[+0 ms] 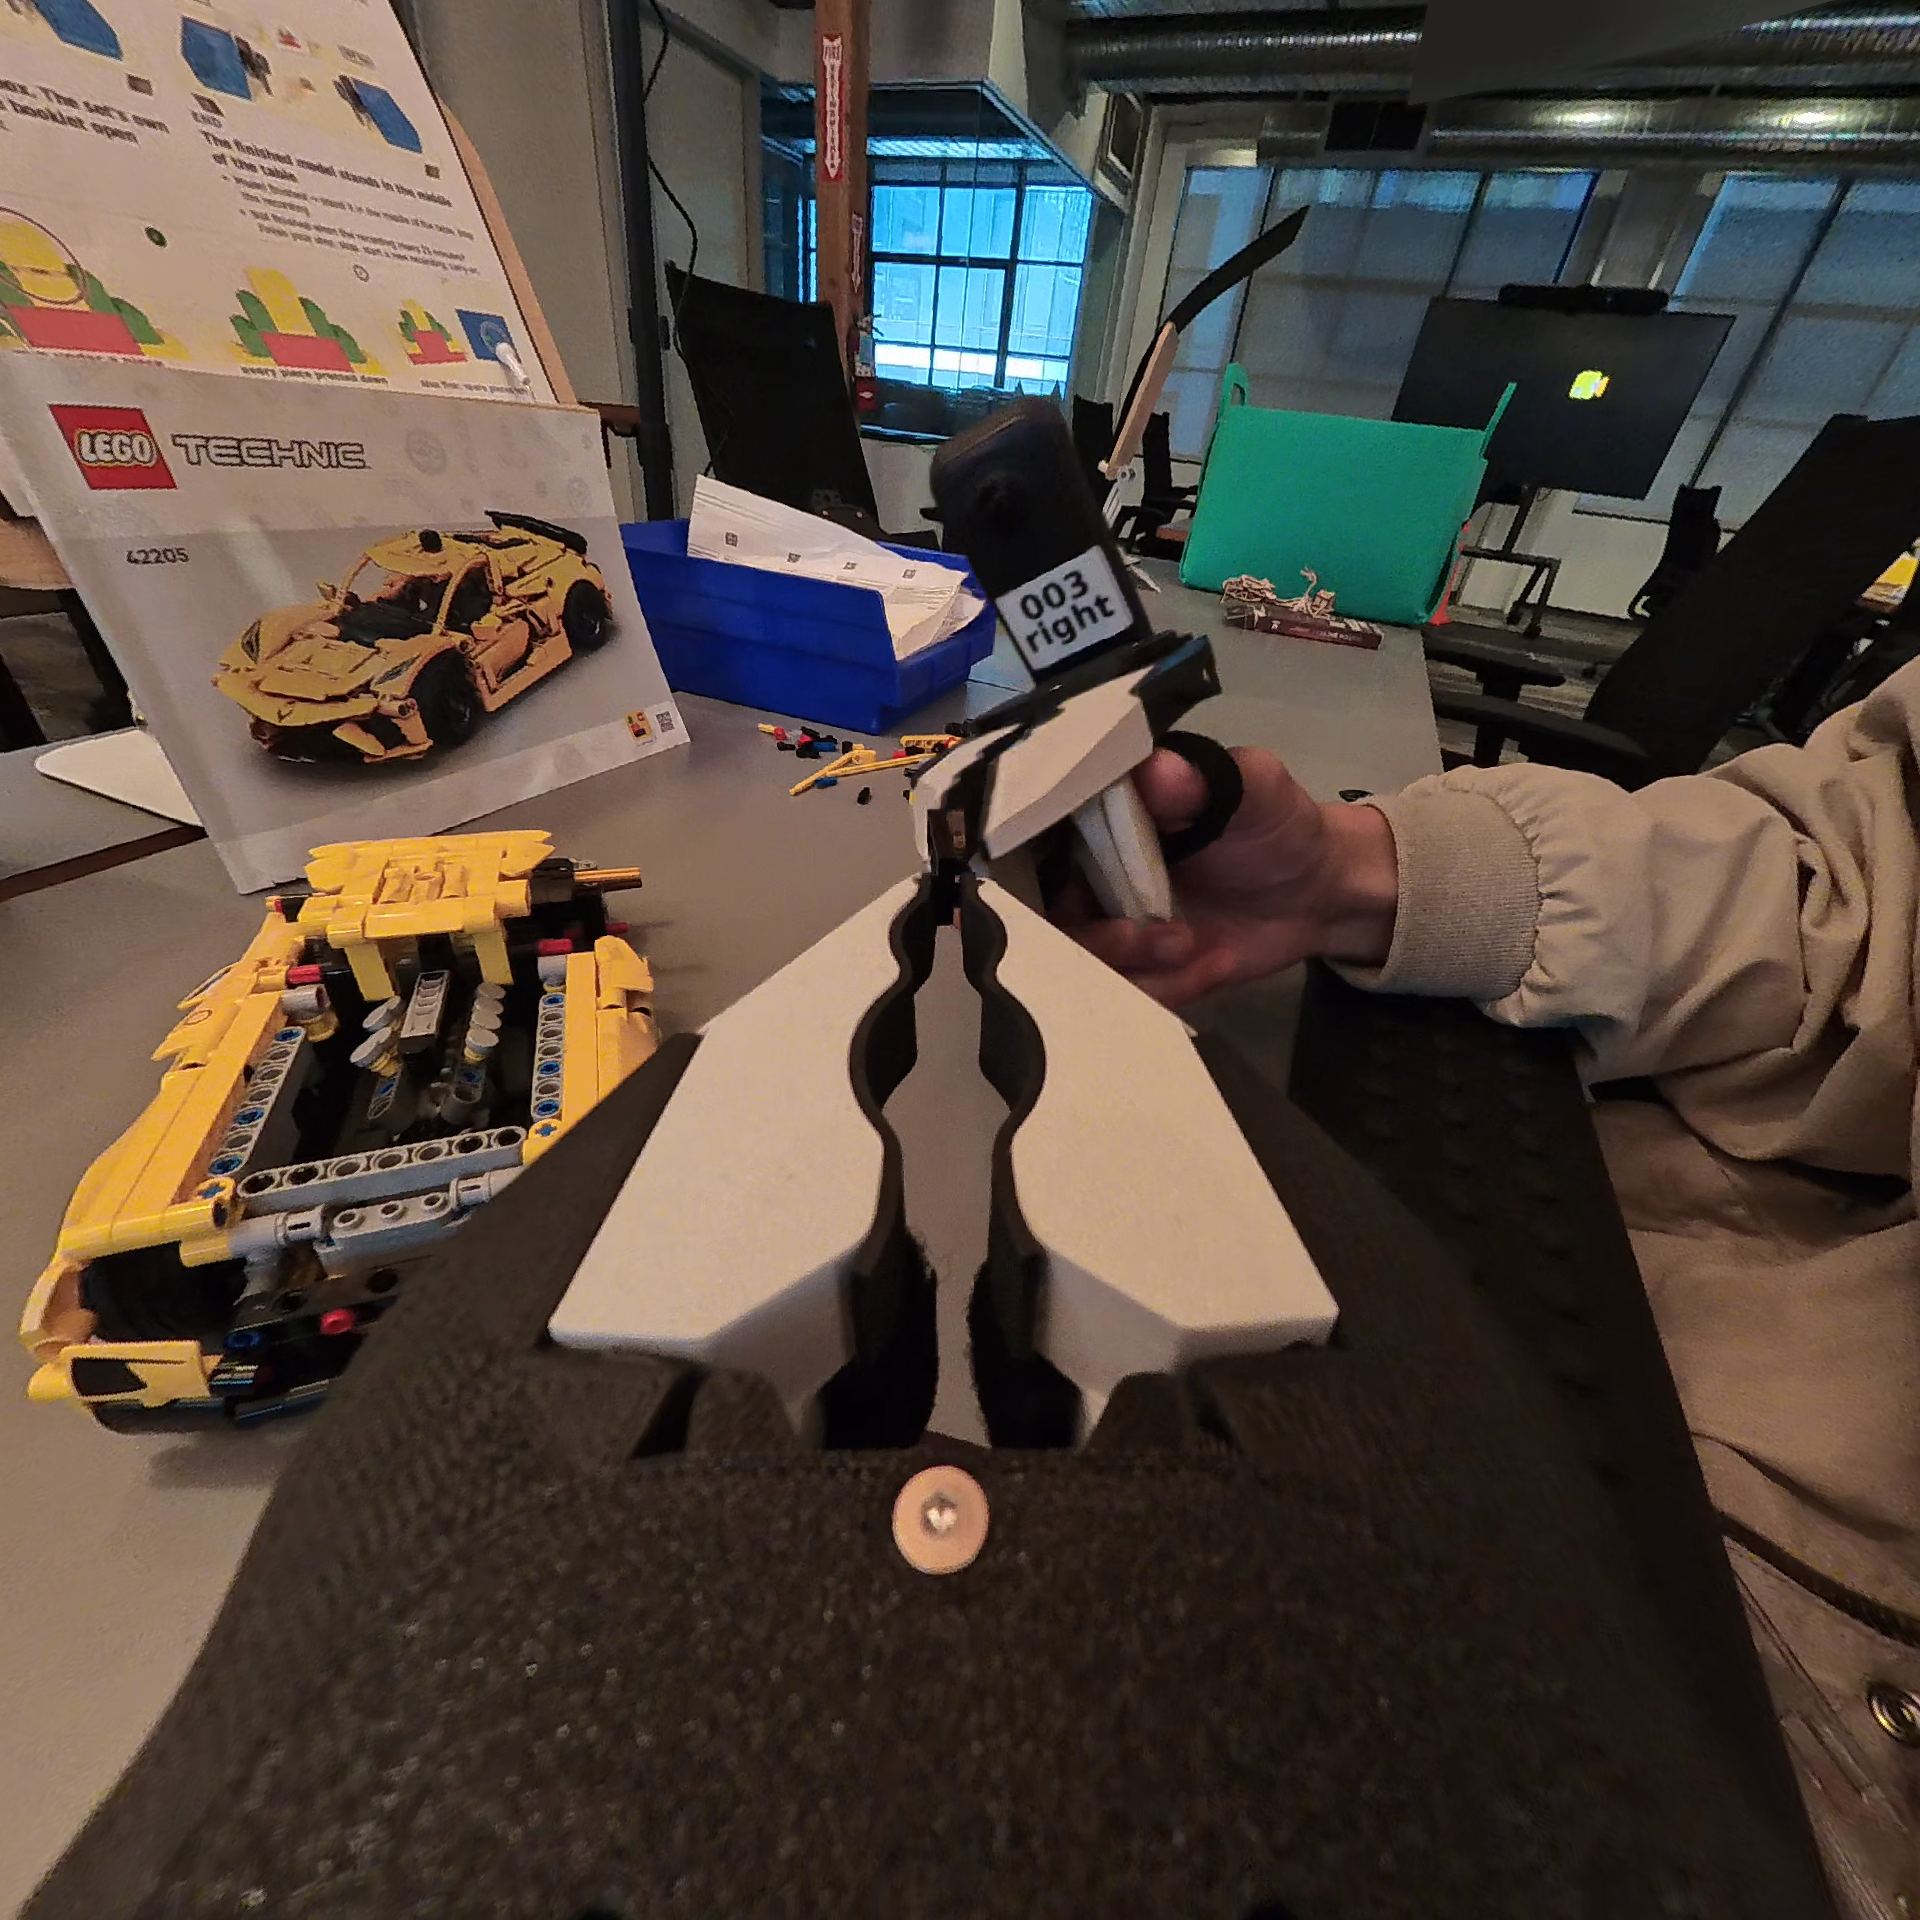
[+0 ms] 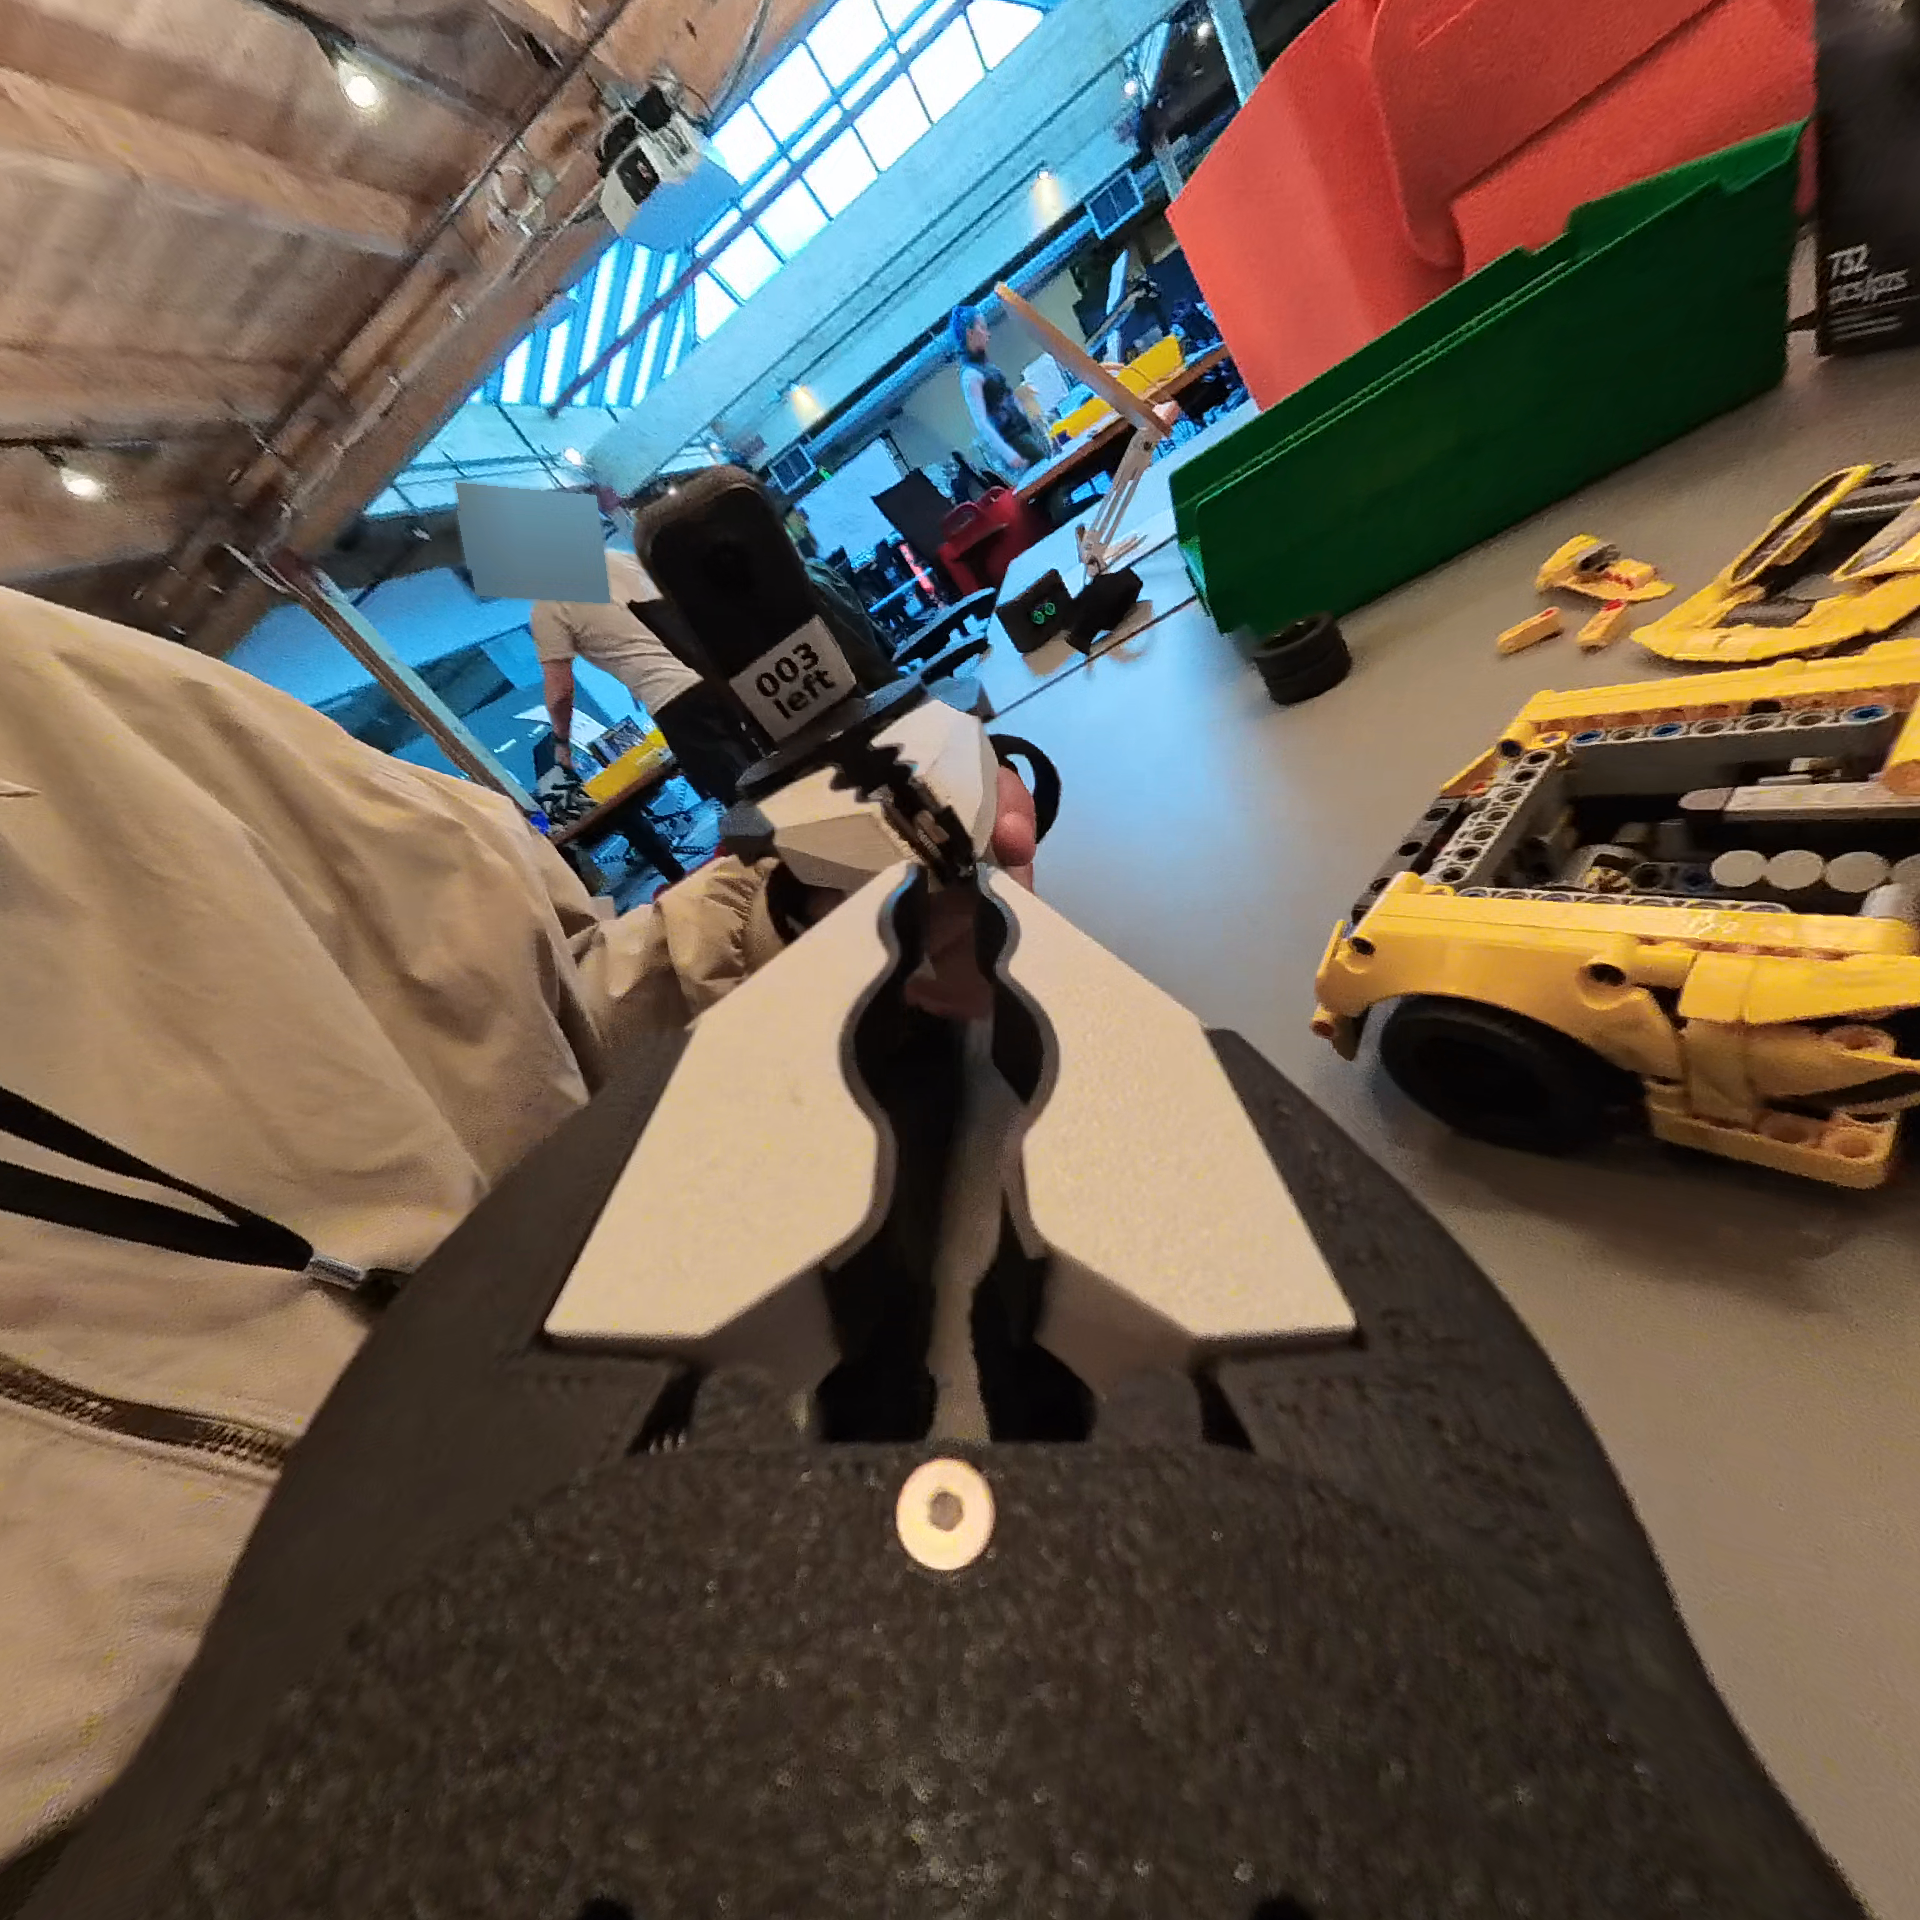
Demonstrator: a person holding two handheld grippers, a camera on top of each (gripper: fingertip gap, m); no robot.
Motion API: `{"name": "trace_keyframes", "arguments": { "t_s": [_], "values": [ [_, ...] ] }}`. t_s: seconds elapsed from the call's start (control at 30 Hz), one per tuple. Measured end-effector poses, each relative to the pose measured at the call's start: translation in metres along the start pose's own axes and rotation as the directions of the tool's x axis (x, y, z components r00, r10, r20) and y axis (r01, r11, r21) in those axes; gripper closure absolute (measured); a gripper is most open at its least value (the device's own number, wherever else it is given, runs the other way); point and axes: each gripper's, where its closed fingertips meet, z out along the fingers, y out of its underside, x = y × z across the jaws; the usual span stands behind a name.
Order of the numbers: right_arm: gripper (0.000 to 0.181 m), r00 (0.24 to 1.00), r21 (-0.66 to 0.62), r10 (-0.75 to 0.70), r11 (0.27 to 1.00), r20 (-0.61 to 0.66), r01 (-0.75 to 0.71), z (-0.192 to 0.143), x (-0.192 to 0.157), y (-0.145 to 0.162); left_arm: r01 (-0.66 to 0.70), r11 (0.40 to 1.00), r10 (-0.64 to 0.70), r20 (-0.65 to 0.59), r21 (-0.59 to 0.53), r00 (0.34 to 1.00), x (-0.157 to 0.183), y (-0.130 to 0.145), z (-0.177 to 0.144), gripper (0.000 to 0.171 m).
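Observation:
My left gripper (image 1: 941, 891) and right gripper (image 2: 948, 883) meet tip to tip in the air above the grey table (image 1: 748, 831). The left one's jaws are nearly closed on a small black piece (image 1: 941, 909). The right gripper also shows in the left wrist view (image 1: 938, 836), held by a hand (image 1: 1247, 883), with its jaws closed on a small dark part at the tips. The left gripper shows in the right wrist view (image 2: 935, 831). A part-built yellow brick car (image 1: 343, 1091) sits on the table left of the left gripper and also shows in the right wrist view (image 2: 1662, 935).
A building booklet (image 1: 364, 623) stands behind the car, with a blue bin (image 1: 810, 644) of paper bags and loose small pieces (image 1: 842, 753) beside it. The right wrist view shows a green bin (image 2: 1507, 416), a black tyre (image 2: 1299, 655) and yellow body panels (image 2: 1787, 582). Left and right tips are no more than a few centimetres apart. Left tips and right tips are each some 15 cm from the part-built yellow brick car (image 1: 343, 1091).

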Motion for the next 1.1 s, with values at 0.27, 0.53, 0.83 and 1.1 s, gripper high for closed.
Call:
{"name": "trace_keyframes", "arguments": {
  "t_s": [0.27,0.53,0.83,1.1],
  "values": [
    [0.177,0.998,-0.038,-0.060,0.998,-0.028,0.059,0.003,0.001,0.005,0.083,0.996,-0.084,-0.043,-0.029,0.996,0.003,0.005,0.000,0.168],
    [0.181,0.983,-0.153,0.122,0.978,-0.134,-0.142,0.001,0.027,0.032,-0.253,0.927,0.323,0.243,-0.277,0.915,-0.029,0.031,0.006,0.169],
    [0.180,0.320,-0.284,-0.263,0.959,-0.910,-0.020,-0.287,0.083,0.008,0.007,0.936,-0.014,-0.019,-0.352,1.000,0.021,0.041,0.088,0.168],
    [0.161,0.152,-0.176,-0.171,0.984,-0.973,-0.025,-0.394,0.062,0.022,-0.066,0.826,-0.065,-0.210,-0.560,0.976,0.047,0.084,0.293,0.168]
  ]
}}
